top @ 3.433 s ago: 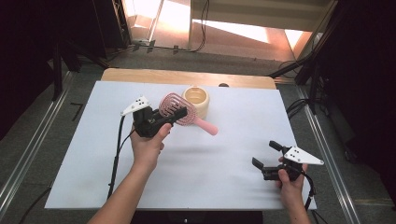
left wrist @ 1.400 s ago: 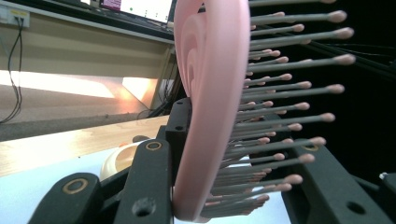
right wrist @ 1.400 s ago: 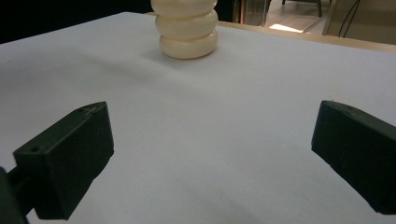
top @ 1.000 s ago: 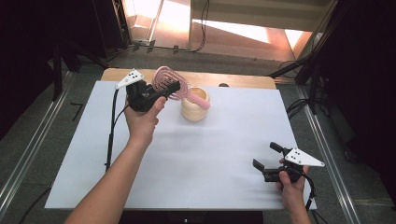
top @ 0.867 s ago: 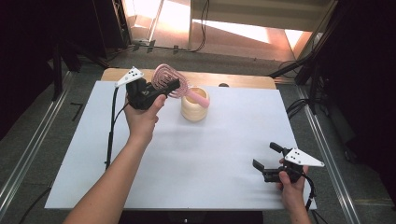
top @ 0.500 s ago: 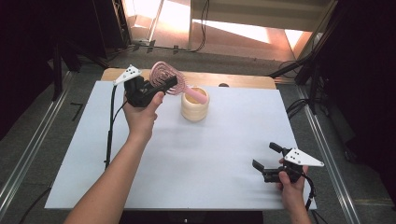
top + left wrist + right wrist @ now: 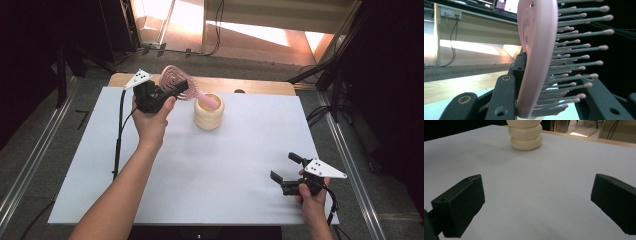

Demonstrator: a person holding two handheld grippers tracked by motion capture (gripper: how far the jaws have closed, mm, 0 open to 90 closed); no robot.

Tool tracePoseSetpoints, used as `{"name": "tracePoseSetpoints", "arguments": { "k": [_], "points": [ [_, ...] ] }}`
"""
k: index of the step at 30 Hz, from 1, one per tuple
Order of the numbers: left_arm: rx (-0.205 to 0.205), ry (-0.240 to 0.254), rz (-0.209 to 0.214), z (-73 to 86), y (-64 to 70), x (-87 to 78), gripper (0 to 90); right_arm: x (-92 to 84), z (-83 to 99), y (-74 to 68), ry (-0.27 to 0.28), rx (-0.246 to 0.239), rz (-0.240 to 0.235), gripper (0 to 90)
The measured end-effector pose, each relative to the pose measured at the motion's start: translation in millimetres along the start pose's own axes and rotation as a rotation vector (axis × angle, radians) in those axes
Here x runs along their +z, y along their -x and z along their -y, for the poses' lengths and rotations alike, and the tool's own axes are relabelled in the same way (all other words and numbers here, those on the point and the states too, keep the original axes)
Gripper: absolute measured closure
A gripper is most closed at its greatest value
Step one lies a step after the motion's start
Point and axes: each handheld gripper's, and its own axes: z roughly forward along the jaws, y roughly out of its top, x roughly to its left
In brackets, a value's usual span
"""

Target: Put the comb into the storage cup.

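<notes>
While the left gripper [image 7: 172, 92] pinches the head of the pink hairbrush [image 7: 176, 82] between its two black jaws, we see that brush held up over the far part of the table, its bristled head raised by the far left and its handle slanting down to the right. In the left gripper view the hairbrush [image 7: 536, 57] stands on edge between the jaws, the curved pink back to the left and the grey, pink-tipped bristles pointing right, with the jaws pressed against both faces.

The handle's end now lies at the mouth of the cream ribbed cup [image 7: 208, 113], resting on or inside its rim; we cannot tell which. Some seconds ago the brush was lower and nearer the middle of the white sheet, its handle past the cup on the near side. A second ago the handle already reached the cup's top, and since then the left hand has barely shifted.

The right gripper [image 7: 283, 175] rests at the near right of the white table cover [image 7: 250, 150], held in the person's right hand, its jaws spread apart with nothing between them. In the right gripper view its jaws stand wide at the two lower corners, bare white sheet lies between them, and the ribbed cup [image 7: 525, 135] stands well beyond. That hand has kept the same place through all the earlier frames.

The wooden table edge [image 7: 260, 86] shows beyond the sheet.
</notes>
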Motion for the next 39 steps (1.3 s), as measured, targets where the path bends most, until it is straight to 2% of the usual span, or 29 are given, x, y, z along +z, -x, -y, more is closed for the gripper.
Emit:
{"name": "tracePoseSetpoints", "arguments": {
  "k": [15,22,39],
  "points": [
    [0.007,-0.03,-0.05,9.9,-4.3,15.2,65.6,-0.6,0.0,0.7,0.005,0.004,0.001,0.0],
    [0.031,-0.046,-0.077,14.5,-2.9,21.4,65.5,-0.1,-0.1,0.4,0.005,0.001,-0.001,0.0],
    [0.043,-0.1,-0.104,29.0,-2.4,40.3,65.6,0.5,0.0,0.5,0.005,0.0,0.001,0.0]
  ]
}}
